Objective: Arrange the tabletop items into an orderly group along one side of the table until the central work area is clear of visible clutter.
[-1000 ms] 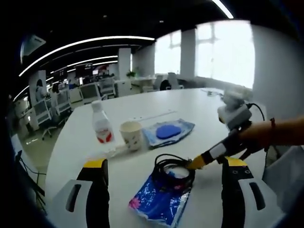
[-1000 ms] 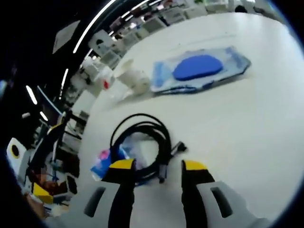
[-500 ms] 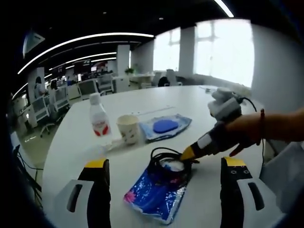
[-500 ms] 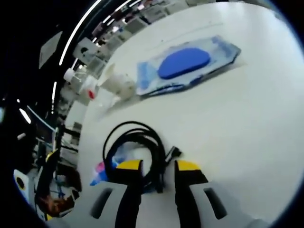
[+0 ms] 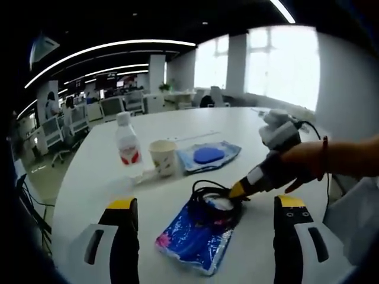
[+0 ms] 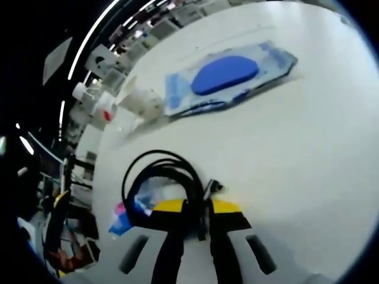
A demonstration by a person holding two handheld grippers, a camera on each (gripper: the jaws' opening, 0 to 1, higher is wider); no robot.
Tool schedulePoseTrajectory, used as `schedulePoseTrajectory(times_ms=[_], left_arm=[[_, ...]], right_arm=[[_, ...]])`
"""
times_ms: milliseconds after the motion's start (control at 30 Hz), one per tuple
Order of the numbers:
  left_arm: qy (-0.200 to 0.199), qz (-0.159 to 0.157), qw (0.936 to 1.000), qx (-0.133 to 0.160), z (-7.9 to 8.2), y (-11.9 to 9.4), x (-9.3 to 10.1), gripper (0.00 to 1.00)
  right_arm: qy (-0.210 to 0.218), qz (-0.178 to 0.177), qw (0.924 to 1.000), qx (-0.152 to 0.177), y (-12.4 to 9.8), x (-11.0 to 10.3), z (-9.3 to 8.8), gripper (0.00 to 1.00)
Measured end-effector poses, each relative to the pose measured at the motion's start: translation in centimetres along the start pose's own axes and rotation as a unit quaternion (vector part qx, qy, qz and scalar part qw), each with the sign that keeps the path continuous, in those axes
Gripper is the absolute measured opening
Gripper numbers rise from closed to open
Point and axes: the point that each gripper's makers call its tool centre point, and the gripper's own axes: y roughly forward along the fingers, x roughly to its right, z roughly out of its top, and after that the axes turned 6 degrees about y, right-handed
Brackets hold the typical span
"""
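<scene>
Scanning from the left in my left gripper view, a plastic bottle [image 5: 127, 146] stands by a paper cup [image 5: 164, 157], then a clear pouch with a blue pad [image 5: 206, 156] lies just beside the cup. Nearer me sits the blue printed packet [image 5: 192, 241], with the black cable coil [image 5: 208, 200] resting on its far end. All of this sits on the white table [image 5: 177, 127].

My left gripper [image 5: 201, 207] hangs above the near edge, jaws spread wide, holding nothing. My right gripper [image 5: 238, 190] comes in from the right, tips at the coil.

In my right gripper view, the right gripper [image 6: 194, 207] has its jaws drawn nearly together around the bundled strands of the coil [image 6: 172, 177]; I think they pinch it, though blur hides the contact.

I judge the cable light, limp and springy, so gripping several loops at once should keep it from uncoiling. The packet beneath looks slick and thin; it may drag along.
</scene>
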Motion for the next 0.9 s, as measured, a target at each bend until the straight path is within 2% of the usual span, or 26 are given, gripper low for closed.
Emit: schedulePoseTrajectory(times_ms=[200,467,900], left_arm=[[-0.001,0.004,1.0,0.002,0.0,-0.3,-0.2,0.93],[-0.001,0.012,0.9999,0.002,0.0,-0.7,-0.6,0.93],[-0.009,0.011,0.9999,0.009,0.4,-0.8,-0.3,0.92]], right_arm=[[0.014,0.011,0.9998,-0.004,0.1,-0.3,0.0,0.08],[0.028,0.045,0.9986,0.003,-0.6,-1.7,0.7,0.07],[-0.01,0.108,0.994,0.016,-3.2,-4.5,1.1,0.07]])
